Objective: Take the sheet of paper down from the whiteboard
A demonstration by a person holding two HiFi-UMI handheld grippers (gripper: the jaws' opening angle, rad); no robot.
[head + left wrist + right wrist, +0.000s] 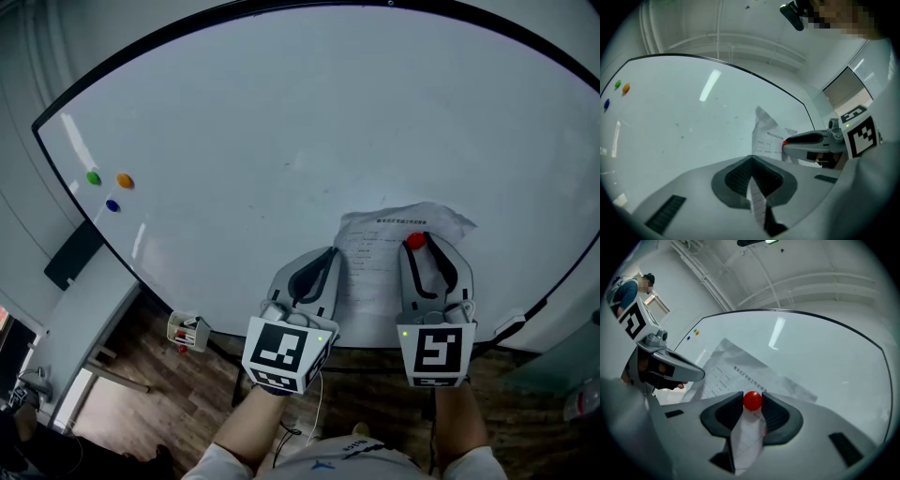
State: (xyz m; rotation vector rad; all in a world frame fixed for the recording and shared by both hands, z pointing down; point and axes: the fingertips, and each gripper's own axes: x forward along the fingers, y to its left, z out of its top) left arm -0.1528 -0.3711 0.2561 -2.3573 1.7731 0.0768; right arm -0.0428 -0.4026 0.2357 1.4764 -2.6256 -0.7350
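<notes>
A printed, slightly crumpled sheet of paper hangs low on the whiteboard, pinned by a red round magnet. My right gripper points at the board with its jaws standing on either side of that magnet; the fit is close, and I see no squeeze. My left gripper is at the sheet's left edge, shut on it, and a strip of the paper shows between its jaws. The sheet spreads up and to the left behind the magnet.
Green, orange and blue magnets sit at the board's left. A black eraser lies by the board's left rim, and a small holder with markers stands under its lower edge. Below is a wooden floor.
</notes>
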